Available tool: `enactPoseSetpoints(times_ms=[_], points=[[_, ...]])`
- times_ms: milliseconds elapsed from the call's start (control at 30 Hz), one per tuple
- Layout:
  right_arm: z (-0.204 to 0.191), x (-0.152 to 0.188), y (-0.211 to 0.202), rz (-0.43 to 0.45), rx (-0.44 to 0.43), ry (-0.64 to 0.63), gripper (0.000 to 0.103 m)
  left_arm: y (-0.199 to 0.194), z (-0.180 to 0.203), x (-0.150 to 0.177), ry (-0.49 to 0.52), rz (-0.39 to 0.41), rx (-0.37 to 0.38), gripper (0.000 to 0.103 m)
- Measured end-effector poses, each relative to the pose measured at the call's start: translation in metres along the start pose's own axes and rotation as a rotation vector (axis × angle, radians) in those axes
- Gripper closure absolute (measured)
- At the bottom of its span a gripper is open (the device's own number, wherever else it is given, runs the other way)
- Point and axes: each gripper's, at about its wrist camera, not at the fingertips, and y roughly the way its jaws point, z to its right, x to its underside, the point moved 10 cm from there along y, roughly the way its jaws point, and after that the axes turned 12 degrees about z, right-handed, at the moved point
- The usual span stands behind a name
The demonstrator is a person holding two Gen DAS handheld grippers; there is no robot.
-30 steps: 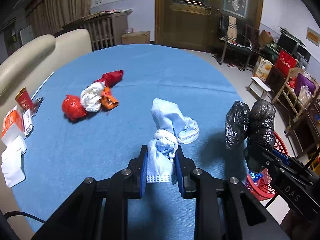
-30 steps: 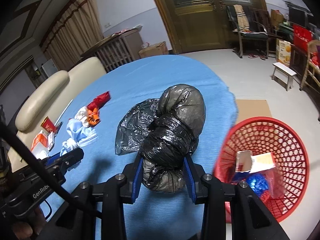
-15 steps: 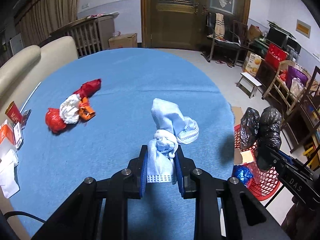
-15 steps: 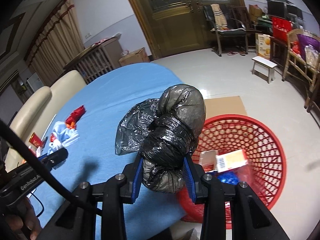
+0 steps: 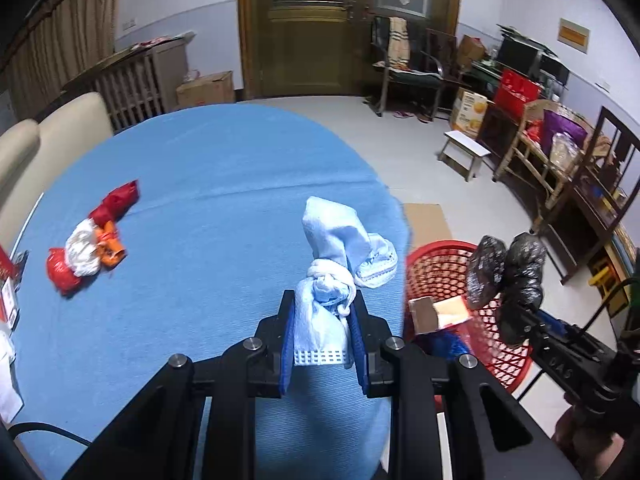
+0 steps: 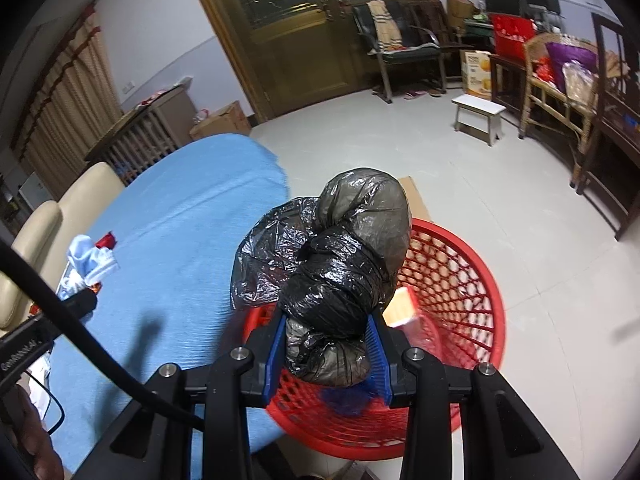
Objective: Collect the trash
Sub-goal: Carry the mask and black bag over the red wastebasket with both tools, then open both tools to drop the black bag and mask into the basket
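My left gripper (image 5: 320,340) is shut on a knotted pale-blue face mask bundle (image 5: 336,256), held above the right part of the blue table (image 5: 200,200). My right gripper (image 6: 330,354) is shut on a knotted black plastic bag (image 6: 340,264), which hangs over the near rim of the red mesh basket (image 6: 460,272) on the floor. In the left wrist view the black plastic bag (image 5: 516,276) and the red mesh basket (image 5: 444,272) show at the right. A cardboard box (image 6: 404,306) and something blue lie in the basket. A red, white and orange trash clump (image 5: 88,248) rests on the table's left.
Cream chair backs (image 5: 52,136) stand at the table's left edge, with small packets (image 5: 8,300) near them. A flat cardboard sheet (image 5: 426,220) lies on the floor beyond the basket. A stool (image 6: 478,118), chairs and cluttered shelves (image 6: 560,76) line the far right wall.
Both grippers have moved to the right with their loads. The black bag went from above the table to above the basket. The mask bundle is now near the table's right edge.
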Motion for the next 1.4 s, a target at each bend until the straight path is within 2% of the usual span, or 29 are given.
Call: enactPoseSetpoints(times_ms=[367,433,467,500,567,833,1233,1400], points=[[0.034,0.023,0.014,-0.097,0.057,0.015,0.061,0.008,0.038,-0.001,0.055,-0.016,0.06,0.077],[0.038,0.027,0.016,-0.119,0.064,0.017,0.054,0.011,0.043,-0.002,0.061,-0.02,0.064,0.077],[0.039,0.027,0.018,-0.125,0.062,0.021,0.046,0.012,0.045,-0.002,0.066,-0.023,0.065,0.077],[0.039,0.027,0.019,-0.127,0.056,0.026,0.043,0.012,0.046,-0.002,0.067,-0.026,0.067,0.077],[0.042,0.028,0.017,-0.124,0.058,0.033,0.042,0.014,0.05,-0.002,0.073,-0.03,0.07,0.077],[0.057,0.009,0.002,-0.056,0.058,0.099,0.041,0.019,0.071,0.0,0.107,-0.044,0.089,0.077],[0.094,-0.034,-0.029,0.095,0.087,0.223,0.041,0.029,0.113,0.006,0.166,-0.086,0.141,0.077],[0.102,-0.043,-0.037,0.124,0.089,0.252,0.041,0.037,0.133,0.01,0.192,-0.11,0.161,0.077]])
